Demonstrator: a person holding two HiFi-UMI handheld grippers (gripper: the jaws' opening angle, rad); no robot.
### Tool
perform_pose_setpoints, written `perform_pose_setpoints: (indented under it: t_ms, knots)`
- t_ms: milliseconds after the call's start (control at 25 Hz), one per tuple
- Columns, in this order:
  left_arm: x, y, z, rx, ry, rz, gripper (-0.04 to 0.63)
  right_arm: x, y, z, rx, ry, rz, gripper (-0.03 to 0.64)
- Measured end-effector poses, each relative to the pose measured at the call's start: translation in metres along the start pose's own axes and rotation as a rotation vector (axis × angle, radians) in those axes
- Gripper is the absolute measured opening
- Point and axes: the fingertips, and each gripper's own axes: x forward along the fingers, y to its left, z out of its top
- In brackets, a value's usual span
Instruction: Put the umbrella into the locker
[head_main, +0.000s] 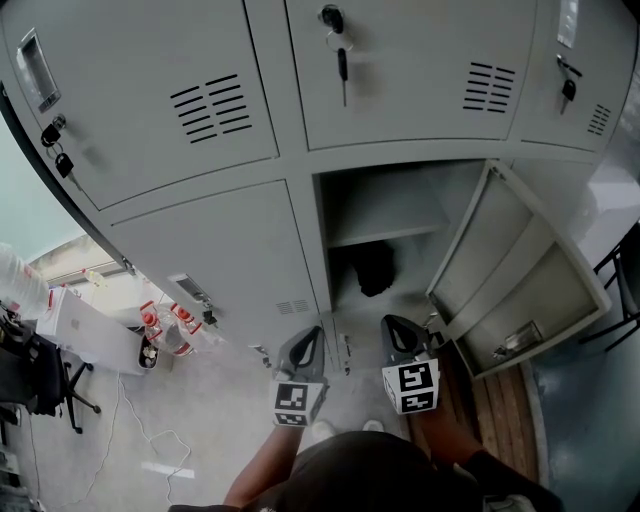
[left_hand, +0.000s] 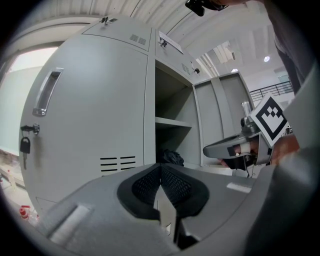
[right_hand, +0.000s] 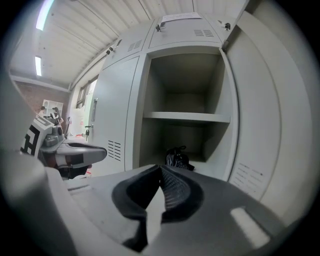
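My left tongs (head_main: 303, 342) and right tongs (head_main: 400, 332) are matt grey plastic with black ribbed pads (right_hand: 175, 187). Ahead of them, the locker (head_main: 385, 200) looks like smooth sheet metal under matt grey paint. The umbrella (head_main: 374, 268) inside is dull, crumpled black cloth. Right of them I see wooden planks (head_main: 505, 410).

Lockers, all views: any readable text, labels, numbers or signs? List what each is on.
No words or numbers can be read in any view.
Door card: looks blank, too blurred to be sure.
Marker cubes: black-and-white square patterns only, no letters.
Bottles: red labels, too small to read.
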Motion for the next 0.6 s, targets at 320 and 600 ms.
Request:
perform_pose_setpoints:
  t_ms: [320,600]
  knots:
    - [-0.005,0.004,-0.003,0.007,0.007,0.017,0.003,-0.003,0.004,0.004,0.004,-0.011,-0.012,0.003]
    - [-0.011,0.011,-0.006,0.013,0.018,0.034,0.004,-0.008,0.004,-0.005,-0.037,0.017,-0.013,0.003]
